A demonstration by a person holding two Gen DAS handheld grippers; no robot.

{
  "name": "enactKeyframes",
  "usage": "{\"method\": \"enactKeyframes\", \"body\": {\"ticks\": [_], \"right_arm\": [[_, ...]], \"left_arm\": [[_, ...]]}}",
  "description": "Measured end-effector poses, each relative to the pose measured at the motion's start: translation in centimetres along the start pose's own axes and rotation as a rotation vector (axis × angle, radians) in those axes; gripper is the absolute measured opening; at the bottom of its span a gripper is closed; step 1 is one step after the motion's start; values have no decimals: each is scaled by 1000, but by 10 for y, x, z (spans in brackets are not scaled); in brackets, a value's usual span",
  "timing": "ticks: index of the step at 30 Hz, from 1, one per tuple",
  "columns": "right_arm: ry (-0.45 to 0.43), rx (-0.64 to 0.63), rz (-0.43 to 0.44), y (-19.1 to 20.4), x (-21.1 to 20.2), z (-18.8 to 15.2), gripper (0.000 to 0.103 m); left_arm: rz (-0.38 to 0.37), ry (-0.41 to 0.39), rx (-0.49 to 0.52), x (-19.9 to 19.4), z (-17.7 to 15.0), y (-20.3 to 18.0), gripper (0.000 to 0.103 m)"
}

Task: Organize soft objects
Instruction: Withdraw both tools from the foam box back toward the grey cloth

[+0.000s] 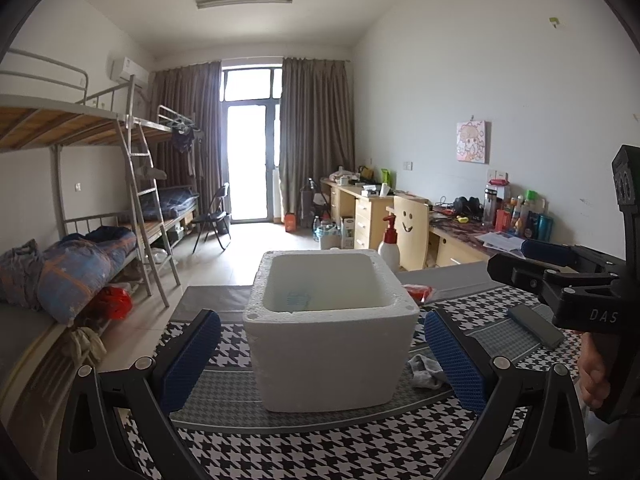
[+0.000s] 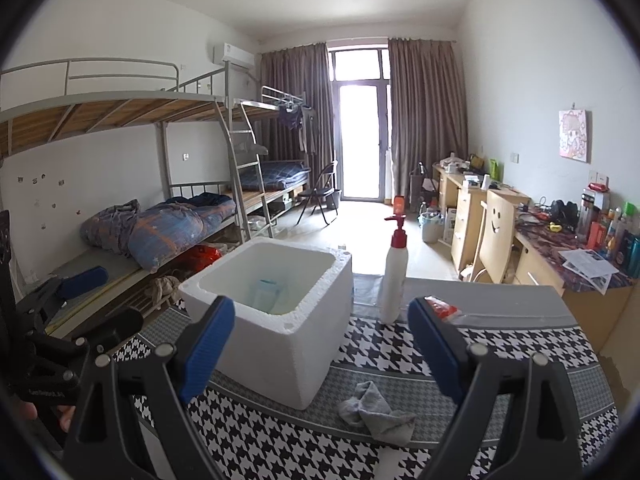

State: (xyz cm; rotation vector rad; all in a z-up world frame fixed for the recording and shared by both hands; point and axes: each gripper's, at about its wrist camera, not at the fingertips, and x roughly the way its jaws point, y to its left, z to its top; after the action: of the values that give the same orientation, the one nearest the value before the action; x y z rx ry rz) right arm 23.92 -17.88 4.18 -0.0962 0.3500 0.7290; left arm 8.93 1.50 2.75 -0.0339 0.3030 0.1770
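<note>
A white foam box (image 1: pixel 328 320) stands open on the houndstooth-clothed table; it also shows in the right wrist view (image 2: pixel 276 320), with a pale blue item (image 2: pixel 266 292) on its floor. A crumpled grey cloth (image 2: pixel 376 412) lies on the table right of the box, partly seen in the left wrist view (image 1: pixel 426 370). My left gripper (image 1: pixel 320 364) is open and empty, its fingers either side of the box's near face. My right gripper (image 2: pixel 320 356) is open and empty, above the cloth and the box's corner.
A white pump bottle (image 2: pixel 394 272) stands behind the box. A red packet (image 2: pixel 442 308) lies at the back right. A dark flat object (image 1: pixel 536 326) lies on the table at right. Bunk beds stand left, desks right.
</note>
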Motion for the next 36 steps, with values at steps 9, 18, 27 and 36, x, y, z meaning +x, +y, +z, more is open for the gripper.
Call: {"method": "enactKeyframes", "body": {"ticks": [9, 18, 27, 36], "right_arm": [[-30, 7, -20, -5, -16, -14, 91], [-37, 15, -48, -14, -22, -33, 91], [-36, 27, -50, -16, -29, -53, 91], [-64, 84, -83, -20, -41, -61, 91]], "left_arm": [[-46, -21, 17, -5, -6, -12, 102], [-86, -32, -6, -1, -21, -21, 102], [-90, -74, -54, -3, -31, -20, 102], [-73, -60, -68, 6, -42, -16, 102]]}}
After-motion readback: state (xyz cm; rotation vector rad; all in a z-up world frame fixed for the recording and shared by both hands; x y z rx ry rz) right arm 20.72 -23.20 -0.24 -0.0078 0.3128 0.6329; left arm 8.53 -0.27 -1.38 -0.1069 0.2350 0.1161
